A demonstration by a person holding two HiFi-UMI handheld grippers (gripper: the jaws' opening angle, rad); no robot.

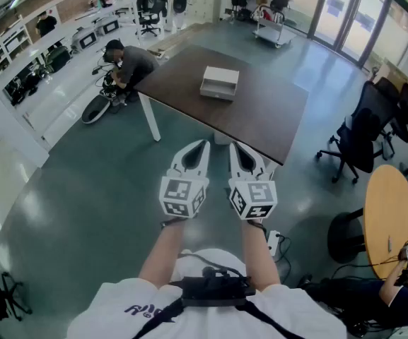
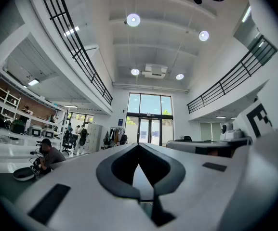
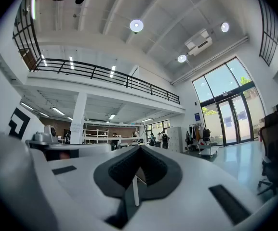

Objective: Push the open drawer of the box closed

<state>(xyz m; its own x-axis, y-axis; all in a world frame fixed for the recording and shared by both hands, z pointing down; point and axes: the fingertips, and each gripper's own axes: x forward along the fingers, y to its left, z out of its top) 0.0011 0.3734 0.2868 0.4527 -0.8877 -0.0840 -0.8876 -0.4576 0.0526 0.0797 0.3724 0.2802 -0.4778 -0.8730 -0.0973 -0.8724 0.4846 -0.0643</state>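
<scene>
Closest in: left gripper [image 1: 198, 150] and right gripper [image 1: 240, 154], side by side, each pair of jaws pressed together on nothing, just short of the dark table [image 1: 260, 122] and its near edge. Farther on, white box [image 1: 219, 78] toward the table's far edge, well apart from both. By the left corner, crouching person [image 1: 129, 62]; off right, black office chairs [image 1: 363, 136], round wooden table [image 1: 391, 217].

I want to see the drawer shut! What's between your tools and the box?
In the head view, only bare brown tabletop and a little floor lie between the box and the left tool and right tool.
</scene>
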